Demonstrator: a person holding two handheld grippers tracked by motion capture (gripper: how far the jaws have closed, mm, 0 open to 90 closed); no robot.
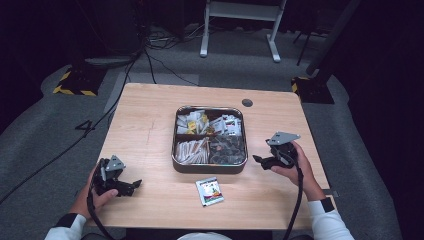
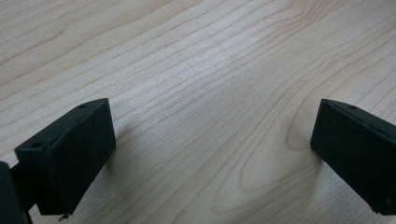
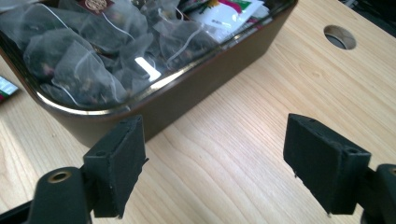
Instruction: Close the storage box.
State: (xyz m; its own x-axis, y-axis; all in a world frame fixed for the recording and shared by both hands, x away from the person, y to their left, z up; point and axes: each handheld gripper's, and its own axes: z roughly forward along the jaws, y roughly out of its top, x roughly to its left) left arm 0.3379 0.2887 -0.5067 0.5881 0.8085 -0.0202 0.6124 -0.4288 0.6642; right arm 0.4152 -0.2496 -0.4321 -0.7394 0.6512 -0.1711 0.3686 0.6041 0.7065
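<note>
A dark metal tray point(image 1: 208, 168) with four compartments sits mid-table, holding several sachets, packets and mesh tea bags point(image 3: 88, 56). One white sachet point(image 1: 209, 191) with a red and green print lies loose on the wood just in front of the tray. My left gripper point(image 1: 134, 187) rests low at the front left, open, with only bare wood between its jaws point(image 2: 212, 154). My right gripper point(image 1: 259, 161) sits beside the tray's right wall point(image 3: 196, 98), open and holding nothing.
The wooden table point(image 1: 150, 125) has a round cable hole point(image 1: 247, 102) behind the tray, also visible as a cable hole point(image 3: 339, 36) in the right gripper view. Cables point(image 1: 150, 60) and a white stand point(image 1: 240, 25) sit on the grey floor beyond.
</note>
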